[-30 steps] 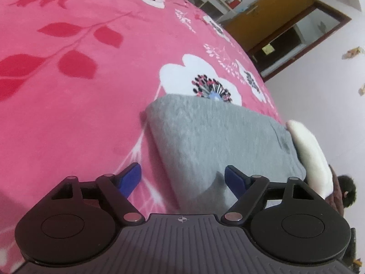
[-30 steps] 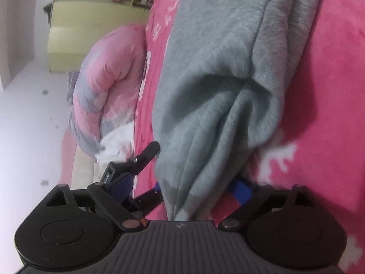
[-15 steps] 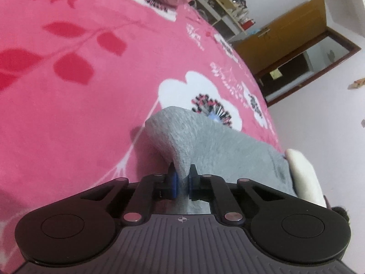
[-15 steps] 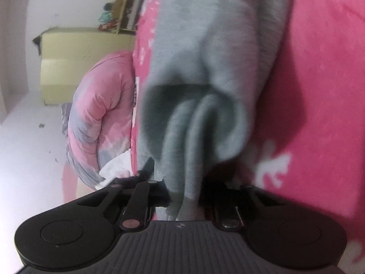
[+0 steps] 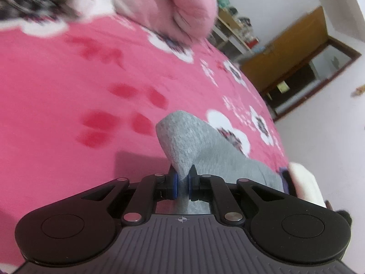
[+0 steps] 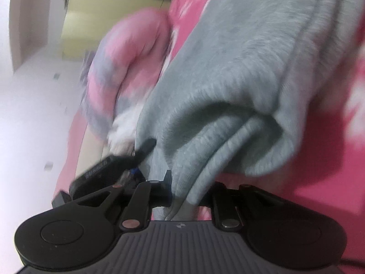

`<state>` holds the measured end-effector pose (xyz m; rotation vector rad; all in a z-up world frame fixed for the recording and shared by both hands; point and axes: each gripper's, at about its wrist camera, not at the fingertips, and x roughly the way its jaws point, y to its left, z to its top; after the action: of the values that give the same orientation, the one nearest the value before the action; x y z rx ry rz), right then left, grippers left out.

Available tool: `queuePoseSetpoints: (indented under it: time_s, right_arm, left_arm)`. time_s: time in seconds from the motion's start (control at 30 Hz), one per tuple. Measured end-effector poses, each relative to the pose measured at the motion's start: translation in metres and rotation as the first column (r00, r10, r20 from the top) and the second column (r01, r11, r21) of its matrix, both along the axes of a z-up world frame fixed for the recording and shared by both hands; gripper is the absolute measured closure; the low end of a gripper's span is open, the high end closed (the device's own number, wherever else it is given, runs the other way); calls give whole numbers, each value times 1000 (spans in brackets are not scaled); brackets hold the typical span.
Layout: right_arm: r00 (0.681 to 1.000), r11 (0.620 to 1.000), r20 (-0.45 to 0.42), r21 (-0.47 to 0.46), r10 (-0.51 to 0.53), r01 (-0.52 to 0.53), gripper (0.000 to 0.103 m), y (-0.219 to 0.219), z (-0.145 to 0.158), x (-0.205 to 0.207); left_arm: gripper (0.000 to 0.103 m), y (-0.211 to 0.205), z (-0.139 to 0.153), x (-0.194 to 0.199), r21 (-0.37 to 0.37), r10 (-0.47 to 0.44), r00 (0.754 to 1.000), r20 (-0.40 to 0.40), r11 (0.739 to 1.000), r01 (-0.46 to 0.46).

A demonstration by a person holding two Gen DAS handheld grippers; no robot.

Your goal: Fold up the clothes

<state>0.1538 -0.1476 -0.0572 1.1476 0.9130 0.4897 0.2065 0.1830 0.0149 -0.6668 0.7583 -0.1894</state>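
Grey fleece garment point(image 5: 205, 146) lies on the pink flowered blanket point(image 5: 68, 86), one corner pinched up between the blue pads of the left gripper point(image 5: 182, 183), which points low across the bed toward a rolled pink quilt point(image 5: 173, 2) far ahead. Nearer its other end, the right gripper point(image 6: 189, 196) is clamped on a thick bunched fold point(image 6: 228, 141); the left tool's body point(image 6: 109, 171) shows just beside its left finger.

Open blanket point(image 5: 57, 96) leftward; bundled quilt point(image 5: 173, 6), seemingly beyond.
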Motion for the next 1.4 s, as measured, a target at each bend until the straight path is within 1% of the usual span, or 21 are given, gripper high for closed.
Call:
queuePoseSetpoints:
  time_s: [0.1,0.2,0.27,0.33,0.37,0.4,0.5,0.6,0.67,0.73,0.77,0.83,0.9,1.0,1.03,1.07,1.17,1.27,1.3,1.33,1.4]
  right_arm:
    - [993,992,4,36,118,-118,87,47,2,-2]
    - [974,972,6,69,225,-225,87,93,1,0]
    - [965,964,-36,63,261,-258,82,110,-7,7]
    - [946,953,-117,57,303,-298,64,119,-18,16]
    - [931,944,-158,78,330,-321,61,117,-25,16]
    - [922,939,-183,110,341,-325,61,109,-30,14]
    - [924,934,-156,136,349,-329,55,62,-27,-3]
    - [954,957,-95,99,283,-274,53,-12,-12,-27]
    - [983,982,-49,-49,180,-182,53,-47,9,-49]
    - [997,978,14,-196,79,-75,53,-82,31,-70]
    - [998,964,50,-266,32,-18,53,-100,42,-81]
    - [990,914,133,-393,-53,102,53,-135,64,-103]
    - [966,835,224,-502,-125,225,53,-170,85,-124]
    - [905,670,373,-621,-202,406,53,-223,118,-157]
    - [904,664,393,-633,-167,398,53,-214,117,-148]
    - [904,661,409,-644,-127,384,53,-203,115,-137]
    - [892,649,452,-677,-6,347,54,-171,109,-104]
    - [876,648,477,-689,70,323,54,-150,94,-74]
    - [881,658,468,-686,72,310,54,-151,89,-66]
    - [891,684,449,-671,64,288,54,-150,82,-52]
    - [914,731,404,-632,27,258,54,-152,70,-32]
  left_arm:
    - [97,43,13,-20,52,69,998,-5,996,-69]
    - [95,72,3,-23,96,111,991,-72,990,-104]
    - [87,82,-14,-19,149,140,980,-140,982,-119]
    - [81,90,-30,-15,219,182,965,-190,966,-139]
    - [77,91,-33,-18,230,198,962,-188,961,-153]
    - [71,93,-36,-21,236,213,959,-185,957,-167]
    - [69,96,-30,-32,228,242,960,-141,952,-206]
    - [61,84,-15,-38,274,242,968,-59,937,-217]
    - [54,67,-4,-36,304,210,978,0,931,-200]
    - [46,46,8,-35,333,167,984,65,926,-180]
    - [45,32,14,-33,349,135,986,99,923,-162]
    - [40,5,25,-31,382,62,986,157,916,-119]
    - [40,-23,29,-28,408,-16,982,188,911,-63]
    - [39,-67,28,-25,415,-165,969,186,907,75]
    - [39,-80,26,-27,420,-212,960,181,899,120]
    - [39,-95,23,-30,434,-260,949,175,886,163]
    - [39,-137,14,-46,508,-387,907,168,822,256]
    - [39,-169,2,-60,587,-494,856,152,742,323]
    - [39,-176,-2,-62,609,-516,844,145,719,335]
    - [39,-183,-6,-63,630,-537,833,137,696,345]
    - [39,-194,-12,-65,651,-556,822,121,670,357]
